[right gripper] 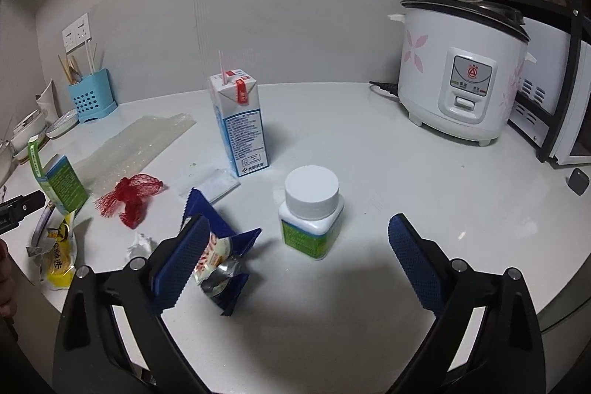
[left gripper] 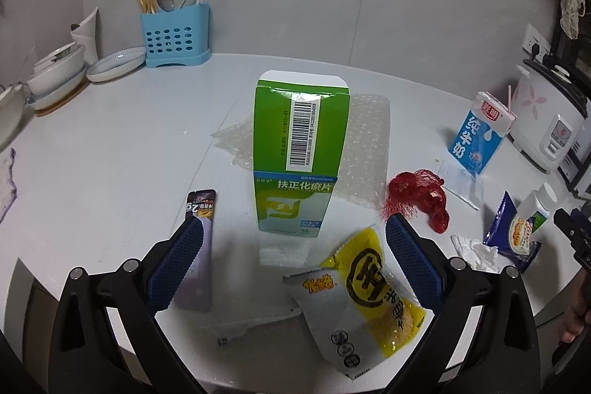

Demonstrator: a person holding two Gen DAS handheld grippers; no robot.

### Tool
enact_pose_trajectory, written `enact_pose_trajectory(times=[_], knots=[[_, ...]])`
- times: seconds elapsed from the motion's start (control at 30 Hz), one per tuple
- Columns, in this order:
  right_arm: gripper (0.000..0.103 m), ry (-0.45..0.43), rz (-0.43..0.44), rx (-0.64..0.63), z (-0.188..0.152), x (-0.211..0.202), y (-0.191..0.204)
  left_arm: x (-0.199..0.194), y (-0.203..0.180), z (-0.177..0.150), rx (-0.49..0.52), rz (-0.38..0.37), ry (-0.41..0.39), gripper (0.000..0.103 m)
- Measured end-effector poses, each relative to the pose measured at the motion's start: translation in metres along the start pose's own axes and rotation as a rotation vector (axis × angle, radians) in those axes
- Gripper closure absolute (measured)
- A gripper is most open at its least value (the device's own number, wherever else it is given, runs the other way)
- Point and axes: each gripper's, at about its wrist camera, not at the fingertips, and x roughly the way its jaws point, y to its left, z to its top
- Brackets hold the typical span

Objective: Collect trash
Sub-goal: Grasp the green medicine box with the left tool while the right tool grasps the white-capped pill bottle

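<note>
A green medicine box (left gripper: 301,150) stands upright on the white counter, straight ahead of my open left gripper (left gripper: 293,233), whose blue pads hold nothing. A yellow snack wrapper (left gripper: 369,298) lies by its right finger, a dark sachet (left gripper: 201,246) by its left. Bubble wrap (left gripper: 365,143) lies behind the box, red mesh netting (left gripper: 419,200) to its right. My right gripper (right gripper: 295,239) is open too, with a white pill bottle (right gripper: 311,209) just ahead between its fingers. A blue wrapper (right gripper: 221,246) touches its left finger. A milk carton (right gripper: 240,124) with a straw stands farther back.
A blue cutlery holder (left gripper: 175,34) and stacked bowls and plates (left gripper: 59,72) stand at the back left. A white rice cooker (right gripper: 463,69) sits at the back right beside a black rack (right gripper: 569,36). Crumpled tissue (left gripper: 476,250) lies near the counter's front edge.
</note>
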Motion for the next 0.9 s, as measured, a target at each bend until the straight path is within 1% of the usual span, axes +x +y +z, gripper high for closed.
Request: enact_pose_trajectory(times=[0.13, 0.2, 0.3, 0.4, 0.43, 0.53, 0.63, 0.7, 0.73, 0.77, 0.8, 0.83, 0.87, 0.9], knots=[[0.015, 0.033, 0.007, 0.013, 0.005, 0.021, -0.010, 0.017, -0.005, 0.005, 0.013, 0.019, 0.013, 0.007], [0.016, 0.038, 0.009, 0.005, 0.007, 0.027, -0.010, 0.026, -0.007, 0.008, 0.008, 0.017, 0.023, 0.007], [0.021, 0.054, 0.010, 0.009, 0.010, 0.035, -0.010, 0.033, -0.012, 0.010, 0.005, 0.011, 0.032, 0.008], [0.024, 0.062, 0.019, 0.014, 0.009, 0.039, -0.007, 0.036, -0.016, 0.013, 0.008, 0.024, 0.031, 0.012], [0.027, 0.063, 0.020, 0.012, 0.009, 0.040, -0.007, 0.037, -0.017, 0.014, 0.007, 0.025, 0.032, 0.012], [0.029, 0.063, 0.012, 0.015, 0.008, 0.041, -0.006, 0.039, -0.016, 0.016, 0.003, 0.017, 0.036, 0.012], [0.034, 0.077, 0.015, 0.015, 0.007, 0.043, -0.005, 0.044, -0.017, 0.019, 0.005, 0.026, 0.040, 0.017], [0.038, 0.087, 0.014, 0.018, 0.006, 0.046, -0.004, 0.047, -0.018, 0.021, 0.007, 0.029, 0.042, 0.022], [0.043, 0.092, 0.017, 0.020, 0.005, 0.047, -0.003, 0.048, -0.018, 0.022, 0.007, 0.029, 0.042, 0.023], [0.047, 0.099, 0.019, 0.022, 0.004, 0.048, -0.003, 0.049, -0.018, 0.023, 0.008, 0.031, 0.043, 0.028], [0.050, 0.106, 0.015, 0.023, 0.003, 0.049, -0.003, 0.051, -0.019, 0.023, 0.011, 0.032, 0.046, 0.035], [0.055, 0.110, 0.013, 0.021, 0.003, 0.050, -0.002, 0.052, -0.018, 0.024, 0.013, 0.030, 0.053, 0.040], [0.055, 0.108, 0.013, 0.018, 0.002, 0.051, -0.001, 0.054, -0.018, 0.024, 0.016, 0.023, 0.067, 0.054], [0.055, 0.104, 0.012, 0.016, 0.001, 0.051, -0.001, 0.056, -0.017, 0.024, 0.015, 0.011, 0.080, 0.055]])
